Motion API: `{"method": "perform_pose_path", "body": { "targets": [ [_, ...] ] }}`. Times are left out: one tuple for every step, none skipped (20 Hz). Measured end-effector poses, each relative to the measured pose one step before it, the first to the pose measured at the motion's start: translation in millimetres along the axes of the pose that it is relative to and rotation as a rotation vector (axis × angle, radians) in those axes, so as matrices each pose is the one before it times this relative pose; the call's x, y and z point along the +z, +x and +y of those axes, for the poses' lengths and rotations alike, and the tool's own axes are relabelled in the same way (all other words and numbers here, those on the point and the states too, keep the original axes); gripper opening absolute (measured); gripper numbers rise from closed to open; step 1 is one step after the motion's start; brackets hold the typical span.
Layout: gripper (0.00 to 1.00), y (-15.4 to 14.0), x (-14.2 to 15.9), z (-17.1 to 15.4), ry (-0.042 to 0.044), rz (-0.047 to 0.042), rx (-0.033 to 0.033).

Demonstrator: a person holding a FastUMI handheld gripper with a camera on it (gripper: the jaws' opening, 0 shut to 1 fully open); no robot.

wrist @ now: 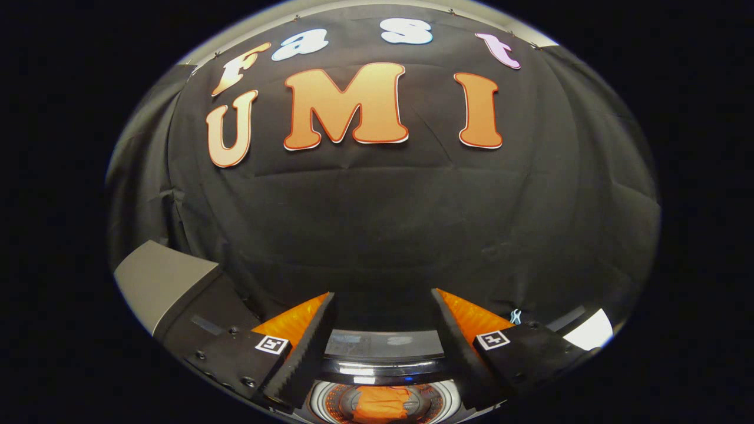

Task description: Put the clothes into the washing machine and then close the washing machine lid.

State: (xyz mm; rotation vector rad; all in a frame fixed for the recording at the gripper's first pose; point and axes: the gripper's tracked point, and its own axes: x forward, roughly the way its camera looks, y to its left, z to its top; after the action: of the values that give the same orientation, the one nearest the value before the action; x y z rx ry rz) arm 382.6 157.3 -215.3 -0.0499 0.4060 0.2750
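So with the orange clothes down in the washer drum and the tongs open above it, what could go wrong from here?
1. The orange clothes look heaped in the middle of the drum; if they sit high, the lid might catch them.
2. The tongs hang open, gripping nothing, and point at the booth wall, so the lid could be hard to aim at, and closing it may mean pushing rather than gripping.

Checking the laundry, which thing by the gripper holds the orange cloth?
The round washer tub between the fingers of the open gripper; orange cloth lies inside. The grey box beside it shows none.
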Motion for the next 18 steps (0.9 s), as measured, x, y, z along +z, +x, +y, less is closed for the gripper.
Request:
{"method": "perform_pose_path", "body": {
  "targets": [
    [1.0,-5.03,-5.23,0.94,0.0028,0.00368,0.00385],
    [0.99,-6.22,-4.77,0.57,0.00505,0.0023,0.00297],
    [0.99,-6.72,-5.83,0.29,0.0044,0.00192,-0.00116],
    [0.99,-5.52,-7.51,-1.15,0.00175,-0.00083,-0.00597],
    [0.99,-6.89,-9.16,-0.06,-0.00311,0.00528,-0.00287],
    [0.98,-8.45,-11.99,1.07,-0.00116,0.01065,-0.00277],
    [0.98,-8.69,-13.56,-0.86,0.00055,0.01951,-0.00585],
    [0.98,-7.8,-9.38,-1.83,0.00349,0.00578,-0.00211],
    [0.98,-9.03,-3.0,-2.26,0.00914,-0.01837,-0.00484],
    [0.98,-10.11,-1.07,-3.11,-0.00128,-0.01893,-0.00687],
    [0.98,-9.75,1.1,-5.49,-0.00539,-0.01342,-0.01404],
    [0.98,-8.24,1.47,-5.62,-0.00186,-0.00706,-0.00869],
    [0.98,-5.3,3.48,-3.34,0.01025,-0.0123,-0.00417],
    [0.98,-3.22,0.44,-1.37,0.0104,-0.00303,0.00023],
    [0.98,-2.97,-1.74,-1.17,0.00701,0.00371,-0.00089],
    [0.98,-2.08,-0.6,-2.37,0.0055,-0.00207,-0.00475],
    [0.98,-1.1,-0.44,-1.99,0.00172,-0.00329,-0.00496],
    [0.98,-1.57,0.04,-1.93,-0.00091,-0.00059,-0.00487]
  ]
}}
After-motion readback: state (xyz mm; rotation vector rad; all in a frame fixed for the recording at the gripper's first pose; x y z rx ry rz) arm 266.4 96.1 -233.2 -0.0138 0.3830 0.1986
